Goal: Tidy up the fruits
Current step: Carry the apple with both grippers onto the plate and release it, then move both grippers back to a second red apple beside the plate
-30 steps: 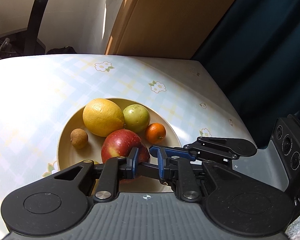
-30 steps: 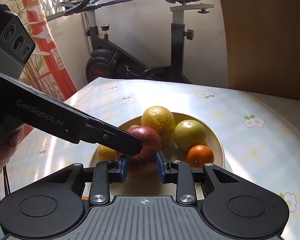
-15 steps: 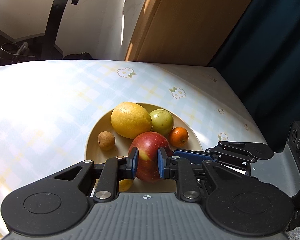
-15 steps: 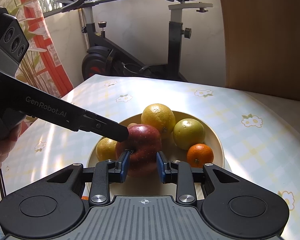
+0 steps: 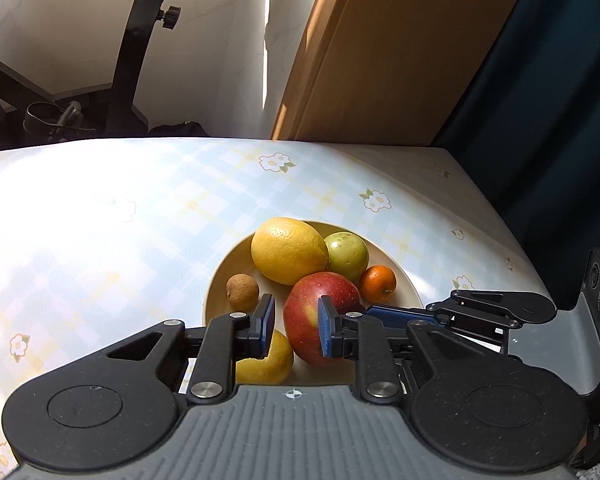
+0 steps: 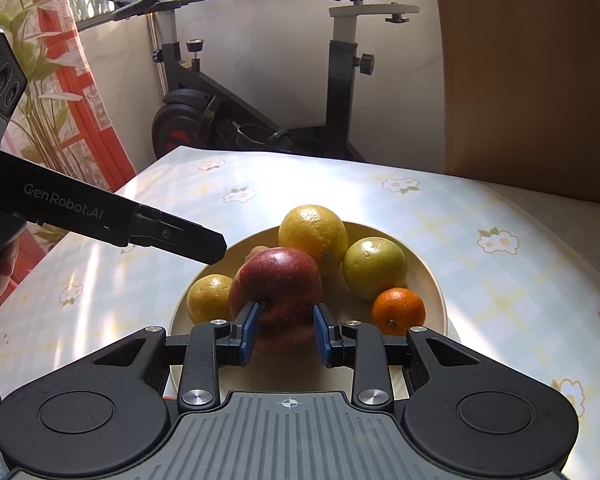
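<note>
Tongs left (image 5: 294, 320) and right (image 6: 286, 330) hover pressed nearly together, empty, over the plate (image 6: 439, 292) at lower centre on the counter (image 6: 520, 280), where the apple (image 6: 276, 284) and other fruit sit gathered, seemingly done; any regrasp needs spreading first.

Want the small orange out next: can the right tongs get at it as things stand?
Probably yes. The small orange lies uncovered at the near right edge of the bowl, beyond the right tongs; they are shut and must open first.
</note>
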A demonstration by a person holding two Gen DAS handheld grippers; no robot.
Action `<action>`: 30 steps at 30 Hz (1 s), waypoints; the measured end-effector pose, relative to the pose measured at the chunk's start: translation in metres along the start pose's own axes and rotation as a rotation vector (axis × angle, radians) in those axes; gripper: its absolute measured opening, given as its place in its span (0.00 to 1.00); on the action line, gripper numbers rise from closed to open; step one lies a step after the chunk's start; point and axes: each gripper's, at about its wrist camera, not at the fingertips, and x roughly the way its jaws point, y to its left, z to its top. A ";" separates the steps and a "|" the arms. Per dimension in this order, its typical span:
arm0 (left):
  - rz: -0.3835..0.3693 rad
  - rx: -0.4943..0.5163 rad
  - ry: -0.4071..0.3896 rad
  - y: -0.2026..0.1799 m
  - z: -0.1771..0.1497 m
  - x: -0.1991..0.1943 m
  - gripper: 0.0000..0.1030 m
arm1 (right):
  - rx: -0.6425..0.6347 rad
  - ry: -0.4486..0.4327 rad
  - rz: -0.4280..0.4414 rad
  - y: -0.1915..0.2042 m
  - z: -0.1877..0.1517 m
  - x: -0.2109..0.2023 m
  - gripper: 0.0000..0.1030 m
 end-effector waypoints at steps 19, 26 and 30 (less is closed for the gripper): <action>0.114 0.044 -0.059 -0.008 -0.030 -0.045 0.32 | -0.008 -0.034 -0.019 0.019 -0.013 -0.036 0.29; 0.128 0.054 -0.081 -0.013 -0.057 -0.063 0.36 | -0.010 -0.046 -0.031 0.028 -0.039 -0.054 0.29; 0.122 0.045 -0.088 -0.013 -0.070 -0.067 0.36 | -0.013 -0.056 -0.034 0.035 -0.055 -0.064 0.29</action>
